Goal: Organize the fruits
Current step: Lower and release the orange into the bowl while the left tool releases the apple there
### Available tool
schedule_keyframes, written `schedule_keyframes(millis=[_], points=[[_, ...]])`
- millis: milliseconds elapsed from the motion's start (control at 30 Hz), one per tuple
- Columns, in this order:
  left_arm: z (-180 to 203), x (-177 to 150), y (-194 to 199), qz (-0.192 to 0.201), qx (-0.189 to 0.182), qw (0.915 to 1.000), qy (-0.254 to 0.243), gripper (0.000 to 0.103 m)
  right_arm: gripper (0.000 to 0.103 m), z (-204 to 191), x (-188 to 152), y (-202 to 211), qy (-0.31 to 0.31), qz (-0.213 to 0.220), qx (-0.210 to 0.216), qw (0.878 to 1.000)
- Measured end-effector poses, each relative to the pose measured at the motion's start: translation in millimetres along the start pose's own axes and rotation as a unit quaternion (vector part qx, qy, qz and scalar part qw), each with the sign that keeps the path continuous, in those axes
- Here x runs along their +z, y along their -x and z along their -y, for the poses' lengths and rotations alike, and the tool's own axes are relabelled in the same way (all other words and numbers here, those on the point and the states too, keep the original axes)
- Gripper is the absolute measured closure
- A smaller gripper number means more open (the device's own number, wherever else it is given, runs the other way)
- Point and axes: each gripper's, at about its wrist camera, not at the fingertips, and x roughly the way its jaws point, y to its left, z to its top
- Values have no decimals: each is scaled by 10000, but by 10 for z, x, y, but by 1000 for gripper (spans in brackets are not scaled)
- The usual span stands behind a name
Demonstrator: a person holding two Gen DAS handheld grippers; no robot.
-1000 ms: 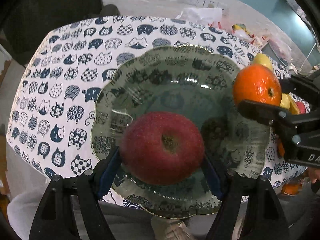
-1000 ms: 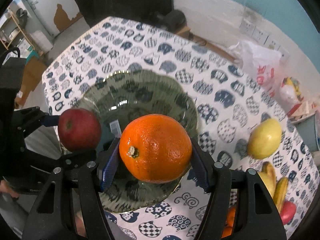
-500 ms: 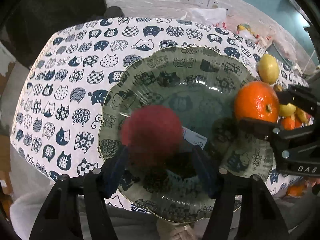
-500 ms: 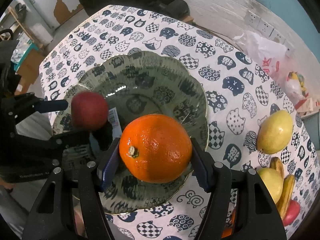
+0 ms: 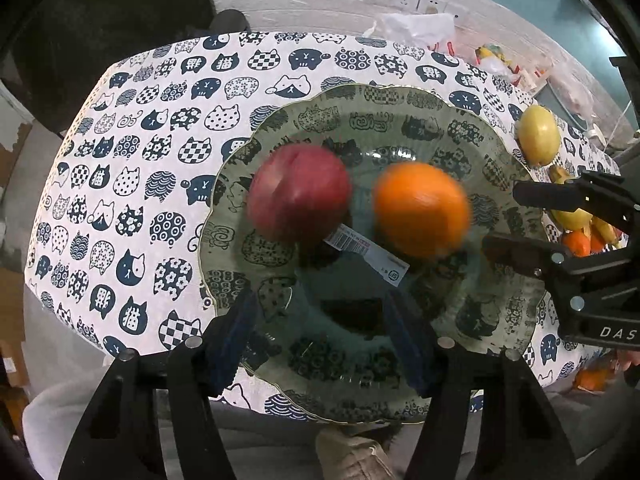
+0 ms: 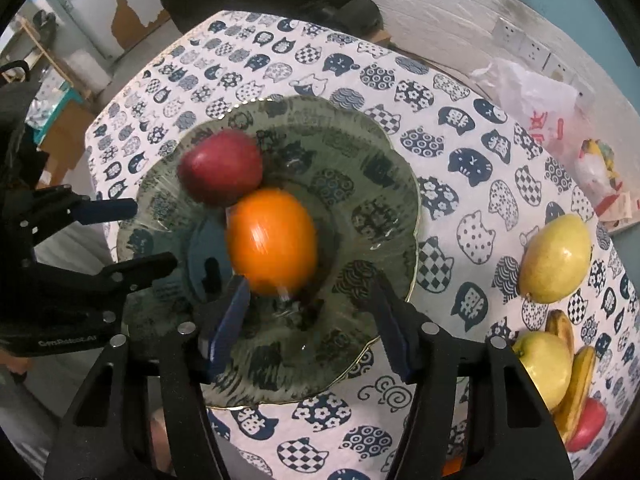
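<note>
**Two round fruits loose on the glass plate, more waiting at the side**

The red apple [image 5: 299, 192] and the orange [image 5: 421, 209] both lie on the scalloped glass plate [image 5: 472, 320], blurred as if rolling, close together near its middle. The left gripper [image 5: 320, 336] hangs above the plate's near side with its jaws apart and nothing between them. The right gripper [image 6: 308, 320] is likewise empty; its jaws are closing on air, the orange just beyond its fingertips.

Both fruits look firm, fairly heavy and smooth, so they will likely roll on the slick glass; the apple probably bruises if squeezed hard. The best hold is across the widest middle, pads on opposite sides. A yellow lemon [image 6: 557, 259] lies on the cat-print tablecloth [image 6: 460, 152], well apart from the plate, beside a pile of bananas [image 6: 576, 384]; its oval shape suggests gripping across the short axis
</note>
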Motion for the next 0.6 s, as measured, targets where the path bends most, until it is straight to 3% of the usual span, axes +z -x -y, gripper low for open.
schedule_keyframes(millis=[600], points=[[37, -5, 49, 75, 58, 9999, -34, 36, 43, -27, -10, 1, 96, 25, 1, 10000]])
